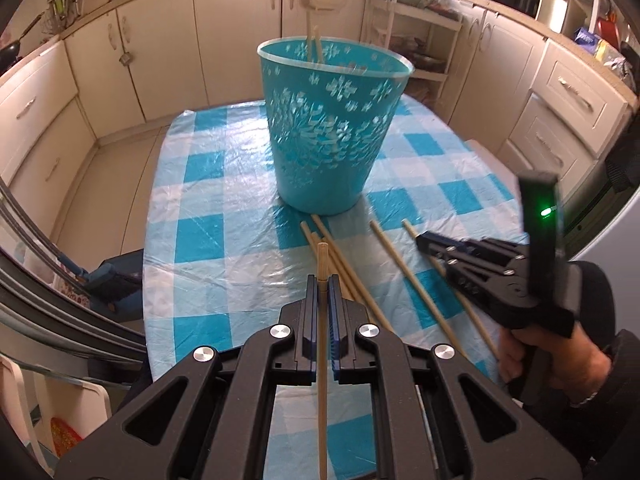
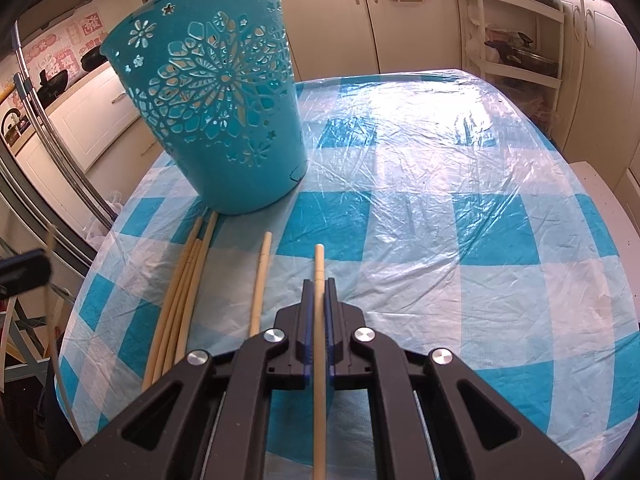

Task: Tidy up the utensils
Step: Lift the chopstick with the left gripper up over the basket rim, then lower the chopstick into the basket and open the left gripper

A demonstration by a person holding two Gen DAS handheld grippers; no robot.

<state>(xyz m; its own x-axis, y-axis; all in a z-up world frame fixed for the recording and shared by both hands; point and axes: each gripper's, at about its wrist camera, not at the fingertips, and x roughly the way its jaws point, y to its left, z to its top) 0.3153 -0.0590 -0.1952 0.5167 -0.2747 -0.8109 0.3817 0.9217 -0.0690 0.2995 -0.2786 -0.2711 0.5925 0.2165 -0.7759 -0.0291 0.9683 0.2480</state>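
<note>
Both grippers I run, left [image 1: 322, 280] and right [image 2: 319, 284], pinch pale wooden chopsticks [image 1: 322, 256]; perforated teal plastic basket [image 1: 332, 120] at twelve o'clock.

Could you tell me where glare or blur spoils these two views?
Left wrist: basket smeared by motion blur, right gripper soft, mild sheen on the tablecloth. Right wrist: strong white glare on the tablecloth beyond the basket, which is sharp; left gripper blurred at the edge.
</note>
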